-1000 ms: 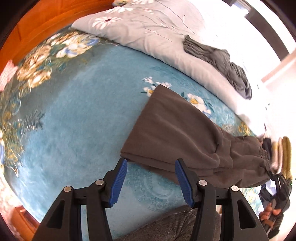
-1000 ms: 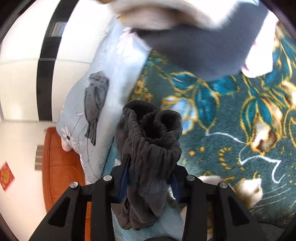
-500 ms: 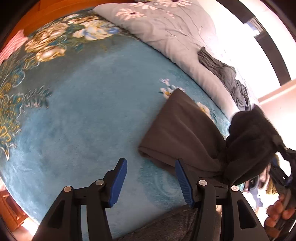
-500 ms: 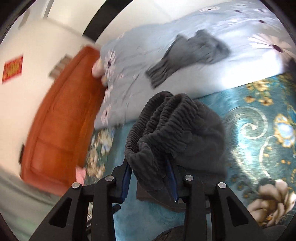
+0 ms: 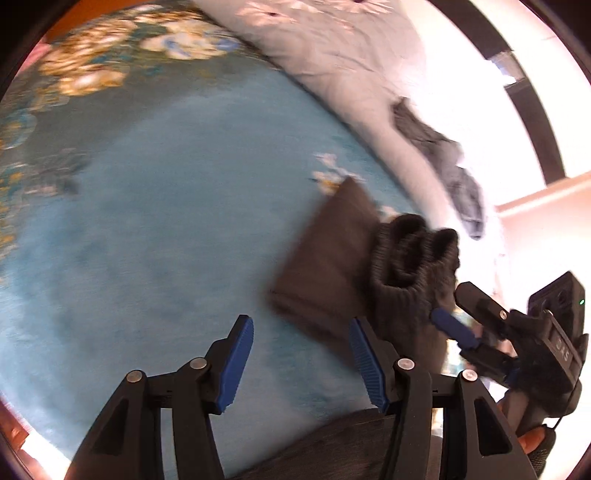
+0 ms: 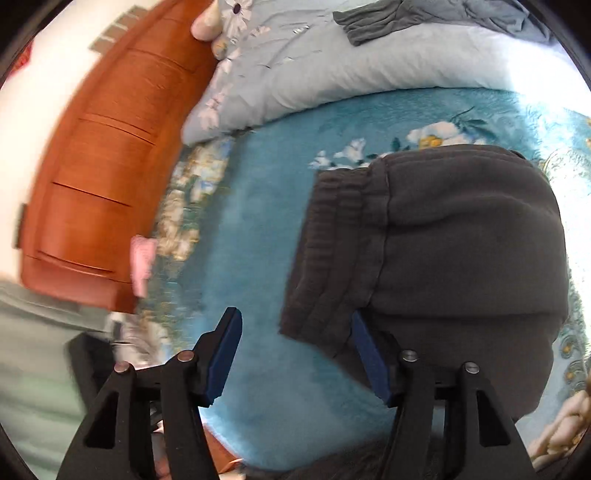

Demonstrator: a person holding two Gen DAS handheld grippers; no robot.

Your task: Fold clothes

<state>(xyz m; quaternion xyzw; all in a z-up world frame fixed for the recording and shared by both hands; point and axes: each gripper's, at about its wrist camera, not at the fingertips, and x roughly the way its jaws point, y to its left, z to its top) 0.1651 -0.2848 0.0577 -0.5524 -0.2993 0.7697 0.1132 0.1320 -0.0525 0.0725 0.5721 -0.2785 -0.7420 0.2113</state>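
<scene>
The dark brown-grey trousers (image 6: 461,258) lie folded over on the teal floral bedspread (image 6: 258,229), the ribbed waistband (image 6: 332,251) on top at the left. My right gripper (image 6: 299,354) is open and empty, its right pad beside the waistband edge. In the left wrist view the trousers (image 5: 332,266) lie ahead to the right with the bunched waistband (image 5: 410,258) raised. My left gripper (image 5: 301,362) is open and empty above the bedspread (image 5: 166,221). The right gripper (image 5: 465,317) shows at the right of that view.
A pale floral duvet (image 6: 332,77) lies along the far side with a grey garment (image 6: 424,18) on it. An orange wooden headboard (image 6: 103,155) stands at the left, with a pink cloth (image 6: 142,262) by it. The duvet (image 5: 351,70) and grey garment (image 5: 443,162) also show in the left view.
My right gripper carried the waistband over onto the trouser legs and opened, letting it go. The left gripper stayed open and shifted slightly.
</scene>
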